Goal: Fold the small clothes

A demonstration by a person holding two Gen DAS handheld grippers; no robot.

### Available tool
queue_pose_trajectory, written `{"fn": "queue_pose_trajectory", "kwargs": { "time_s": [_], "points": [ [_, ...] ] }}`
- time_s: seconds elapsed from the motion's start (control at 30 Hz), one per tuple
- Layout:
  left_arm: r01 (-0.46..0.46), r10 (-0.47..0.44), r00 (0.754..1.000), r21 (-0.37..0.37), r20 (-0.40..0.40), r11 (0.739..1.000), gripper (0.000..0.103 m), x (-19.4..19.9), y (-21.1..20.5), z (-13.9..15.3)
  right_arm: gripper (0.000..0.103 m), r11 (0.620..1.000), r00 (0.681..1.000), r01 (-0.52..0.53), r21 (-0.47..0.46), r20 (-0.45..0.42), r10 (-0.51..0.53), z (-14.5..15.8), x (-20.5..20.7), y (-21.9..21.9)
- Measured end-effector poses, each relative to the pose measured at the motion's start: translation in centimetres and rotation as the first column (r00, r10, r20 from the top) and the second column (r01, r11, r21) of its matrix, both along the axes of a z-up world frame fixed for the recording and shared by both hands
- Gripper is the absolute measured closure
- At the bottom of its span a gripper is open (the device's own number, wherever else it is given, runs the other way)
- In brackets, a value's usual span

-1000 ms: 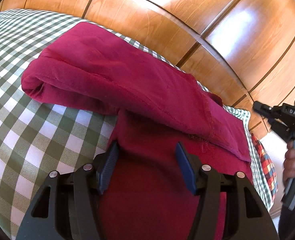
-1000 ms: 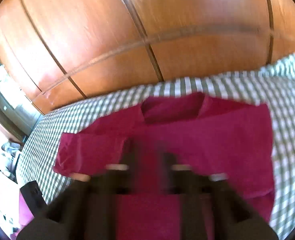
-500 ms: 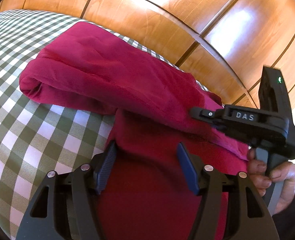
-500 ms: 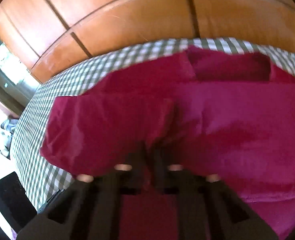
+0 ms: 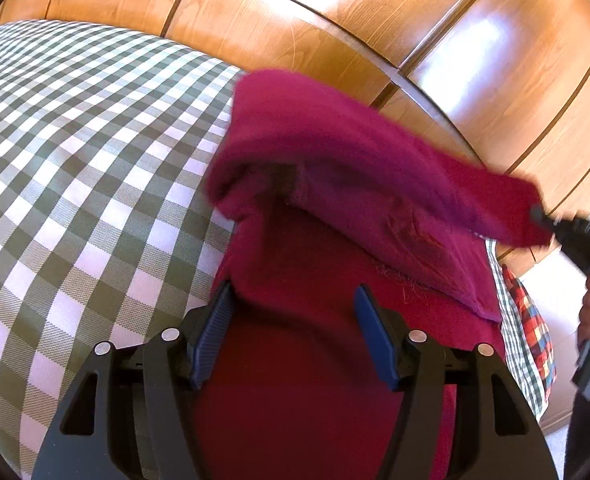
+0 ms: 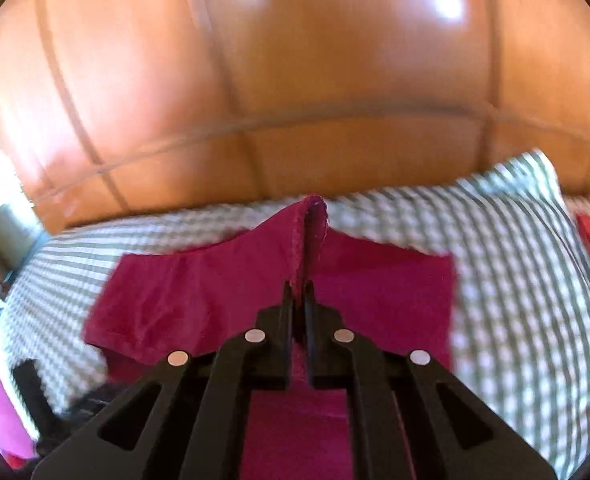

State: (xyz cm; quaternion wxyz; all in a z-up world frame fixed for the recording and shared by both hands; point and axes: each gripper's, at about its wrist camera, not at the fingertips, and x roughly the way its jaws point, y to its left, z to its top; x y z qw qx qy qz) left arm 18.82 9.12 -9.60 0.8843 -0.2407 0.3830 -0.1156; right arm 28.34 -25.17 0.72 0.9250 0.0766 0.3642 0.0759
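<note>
Two grippers: right gripper [image 6: 299,292] pinching raised maroon garment [image 6: 255,280] fold, blurry; left gripper [image 5: 291,320] wide, over garment.

The right gripper [image 6: 300,300] has clamped and lifted the garment's [image 5: 335,152] edge.

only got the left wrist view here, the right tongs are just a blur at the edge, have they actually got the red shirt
Observer: Yes. The right tongs are shut on a raised fold of the red shirt.
Operator: where on it
Observer: On a hemmed edge, lifted off the checked bedcover.
Operator: is the rest still flat
Observer: Mostly; the part beyond the pinch lies spread on the cover.
</note>
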Motion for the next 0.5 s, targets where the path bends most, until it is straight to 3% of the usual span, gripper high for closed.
{"fn": "queue_pose_trajectory", "kwargs": {
  "time_s": [0.2,0.33,0.4,0.43,0.5],
  "points": [
    [-0.001,0.001,1.0,0.019,-0.004,1.0,0.042,-0.1,-0.2,0.2,0.099,0.99,0.976,0.135,-0.029,-0.168,-0.138,-7.5,0.4,-4.7],
    [0.001,0.0,1.0,0.041,-0.018,0.999,0.042,0.0,-0.4,0.4,0.097,0.988,0.971,0.154,0.011,-0.185,-0.149,-9.5,0.0,-5.6],
    [0.01,-0.008,0.999,0.073,-0.033,0.997,0.042,-0.2,-0.7,0.8,0.077,0.988,0.973,0.147,0.056,-0.187,-0.134,-9.3,-0.5,-6.2],
    [0.019,-0.016,0.999,0.09,-0.039,0.996,0.042,-0.3,-0.8,0.9,0.061,0.988,0.975,0.137,0.072,-0.183,-0.122,-9.2,-0.5,-6.3],
    [0.026,-0.021,0.999,0.115,-0.051,0.993,0.042,-0.7,-0.9,1.5,0.046,0.989,0.98,0.143,0.042,-0.143,-0.136,-7.7,-1.6,-6.6]
  ]
}}
